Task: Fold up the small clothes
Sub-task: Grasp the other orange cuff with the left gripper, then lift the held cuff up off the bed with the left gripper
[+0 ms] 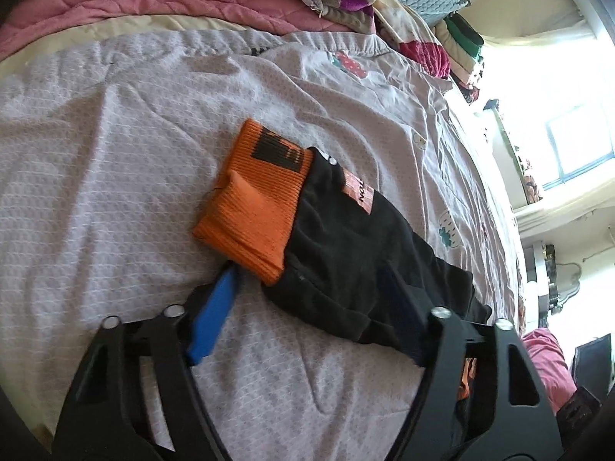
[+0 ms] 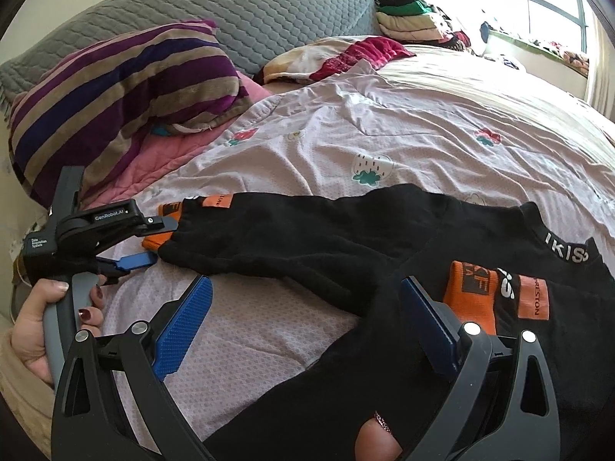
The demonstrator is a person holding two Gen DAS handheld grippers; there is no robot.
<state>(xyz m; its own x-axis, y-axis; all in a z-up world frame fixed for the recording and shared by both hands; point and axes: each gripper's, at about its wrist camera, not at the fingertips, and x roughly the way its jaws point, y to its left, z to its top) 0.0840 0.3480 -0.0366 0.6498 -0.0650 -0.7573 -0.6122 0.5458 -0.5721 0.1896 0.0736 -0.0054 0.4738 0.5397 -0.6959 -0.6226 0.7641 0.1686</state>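
Note:
A black top (image 2: 307,238) with orange cuffs and a white-lettered collar band (image 2: 565,253) lies on the lilac sheet (image 2: 423,134). One sleeve stretches left, ending in an orange cuff (image 1: 253,199). My left gripper (image 1: 311,280) straddles this sleeve just behind the cuff. Its blue left finger (image 1: 215,315) touches the cuff's edge, and the black cloth drapes over the right finger. From the right wrist view, the left gripper (image 2: 163,241) has one finger above the sleeve end and one below. My right gripper (image 2: 305,282) stands wide open over the other sleeve, whose cuff (image 2: 469,292) lies folded onto the body.
A purple striped pillow (image 2: 115,88) and a pink quilt (image 2: 153,153) lie at the back left, against a grey quilted cover (image 2: 250,7). Folded clothes (image 2: 411,19) are stacked by the window. A hand (image 2: 34,330) holds the left gripper's handle; a fingertip (image 2: 376,438) shows below.

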